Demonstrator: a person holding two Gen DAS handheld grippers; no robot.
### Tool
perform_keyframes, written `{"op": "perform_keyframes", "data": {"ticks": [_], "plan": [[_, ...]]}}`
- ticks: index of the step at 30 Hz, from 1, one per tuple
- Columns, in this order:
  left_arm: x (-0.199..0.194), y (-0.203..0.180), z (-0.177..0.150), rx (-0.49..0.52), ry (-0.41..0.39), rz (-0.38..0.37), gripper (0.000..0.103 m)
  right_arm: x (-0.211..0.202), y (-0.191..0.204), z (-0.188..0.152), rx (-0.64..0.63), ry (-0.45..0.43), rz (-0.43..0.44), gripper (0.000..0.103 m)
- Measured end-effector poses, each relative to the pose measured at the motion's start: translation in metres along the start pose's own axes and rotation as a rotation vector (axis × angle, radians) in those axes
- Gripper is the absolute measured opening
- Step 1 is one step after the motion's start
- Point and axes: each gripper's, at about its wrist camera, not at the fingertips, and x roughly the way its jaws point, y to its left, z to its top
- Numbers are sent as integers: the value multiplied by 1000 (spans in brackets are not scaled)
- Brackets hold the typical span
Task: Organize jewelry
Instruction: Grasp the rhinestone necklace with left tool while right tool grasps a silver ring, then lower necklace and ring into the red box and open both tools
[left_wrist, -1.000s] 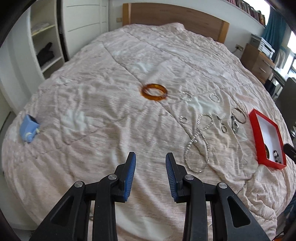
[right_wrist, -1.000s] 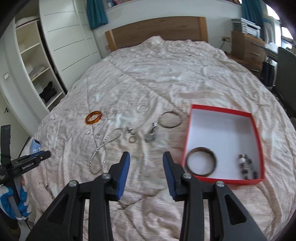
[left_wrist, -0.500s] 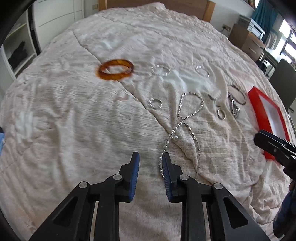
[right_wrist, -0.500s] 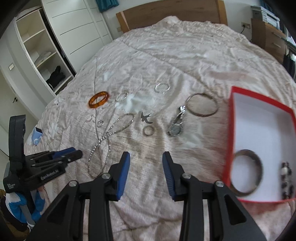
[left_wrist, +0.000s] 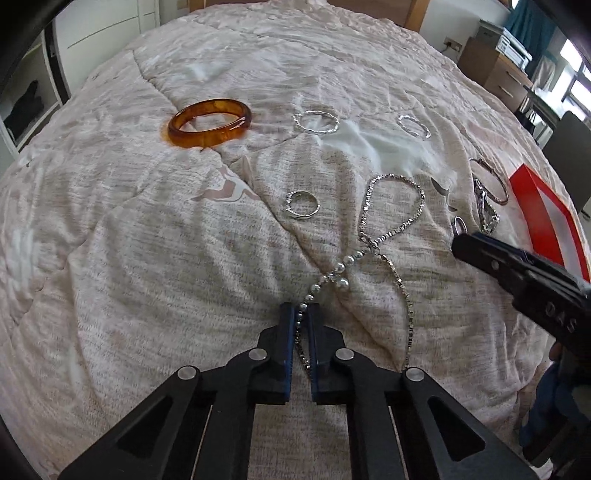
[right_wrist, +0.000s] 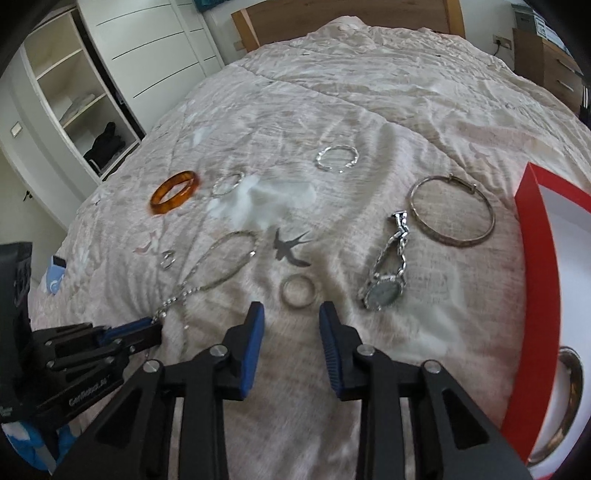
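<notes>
The left hand-held gripper (left_wrist: 300, 310) pinches the silver beaded chain necklace (left_wrist: 384, 236) lying on the bed (left_wrist: 147, 258), so lift slowly, while the right hand-held gripper (right_wrist: 291, 314) hovers wide open.

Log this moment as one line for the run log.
left gripper: shut on silver necklace | right gripper: open, above bedspread near silver ring | red box: holds bangle

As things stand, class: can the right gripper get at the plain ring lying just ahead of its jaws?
Probably yes. The right gripper has its jaws open, and the plain ring lies flat on the bedspread just beyond, with nothing between. The watch lies apart to one side.
</notes>
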Motion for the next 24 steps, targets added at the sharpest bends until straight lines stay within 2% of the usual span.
{"op": "perform_keyframes", "data": {"ticks": [5, 11, 18, 24], "plan": [[2, -3, 1, 2, 1, 6, 4, 12, -2, 7, -5, -3, -8, 19], [-3, -5, 3, 0, -8, 14, 4, 14, -1, 7, -8, -1, -7, 19], [-30, -11, 5, -4, -45, -9, 4, -18, 2, 2, -1, -38, 7, 19], [-68, -24, 12, -2, -111, -19, 4, -65, 4, 4, 4, -103, 9, 19]]}}
